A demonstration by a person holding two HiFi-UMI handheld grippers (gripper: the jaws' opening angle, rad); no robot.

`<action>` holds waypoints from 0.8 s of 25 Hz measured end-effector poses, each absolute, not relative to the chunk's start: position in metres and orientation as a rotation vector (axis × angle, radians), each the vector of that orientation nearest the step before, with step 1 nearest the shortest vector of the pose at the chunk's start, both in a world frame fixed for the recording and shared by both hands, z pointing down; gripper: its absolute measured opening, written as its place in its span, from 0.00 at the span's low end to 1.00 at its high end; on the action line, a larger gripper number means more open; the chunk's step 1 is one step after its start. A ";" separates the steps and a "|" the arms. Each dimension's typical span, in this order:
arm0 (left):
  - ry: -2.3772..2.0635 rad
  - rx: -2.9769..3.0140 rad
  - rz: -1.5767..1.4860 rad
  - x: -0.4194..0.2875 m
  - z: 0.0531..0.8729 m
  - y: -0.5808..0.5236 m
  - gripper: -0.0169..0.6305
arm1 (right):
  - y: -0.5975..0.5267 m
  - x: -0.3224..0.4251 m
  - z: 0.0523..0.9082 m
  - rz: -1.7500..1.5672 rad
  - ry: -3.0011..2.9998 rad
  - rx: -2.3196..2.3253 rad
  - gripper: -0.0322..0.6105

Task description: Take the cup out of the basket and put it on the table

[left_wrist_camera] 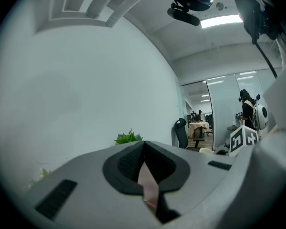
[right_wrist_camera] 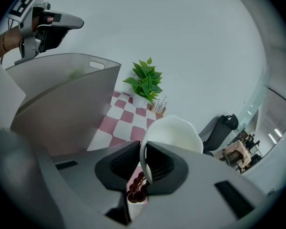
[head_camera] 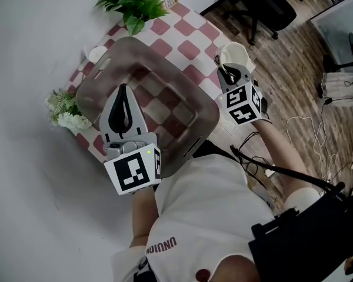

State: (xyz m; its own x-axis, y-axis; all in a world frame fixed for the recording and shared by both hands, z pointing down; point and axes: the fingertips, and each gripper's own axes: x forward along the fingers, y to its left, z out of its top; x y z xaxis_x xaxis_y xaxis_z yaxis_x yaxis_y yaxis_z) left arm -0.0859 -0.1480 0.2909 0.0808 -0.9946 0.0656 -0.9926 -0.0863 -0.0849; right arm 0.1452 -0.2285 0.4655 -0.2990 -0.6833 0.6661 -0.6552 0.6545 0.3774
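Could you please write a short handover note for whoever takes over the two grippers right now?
Left gripper: shut on a thin edge, apparently the rim of the basket on its near-left side, steadying it.
Right gripper: shut on the wall of the white cup, one jaw inside and one outside.
Things: the cup is out of the basket, over the right part of the checkered table. I cannot tell whether it touches the cloth.
Done: cup taken out of the basket.
Left: set the cup upright on the table, open the right jaws, then release the basket.
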 end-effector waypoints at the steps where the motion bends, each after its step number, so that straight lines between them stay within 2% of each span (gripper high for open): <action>1: 2.109 -2.295 -0.169 -0.086 0.290 -0.148 0.04 | -0.228 0.146 0.469 -0.034 -2.014 1.037 0.13; 20: 2.112 -2.290 -0.198 -0.079 0.293 -0.155 0.04 | -0.223 0.161 0.520 0.040 -1.951 0.972 0.13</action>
State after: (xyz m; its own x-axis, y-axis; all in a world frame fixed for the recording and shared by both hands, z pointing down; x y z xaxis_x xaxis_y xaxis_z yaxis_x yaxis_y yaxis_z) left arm -0.0785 -0.1550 0.2932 0.0762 -0.9939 0.0798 -0.9914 -0.0841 -0.1005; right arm 0.1608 -0.2233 0.5198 -0.2598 -0.6121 0.7469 -0.6426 0.6869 0.3395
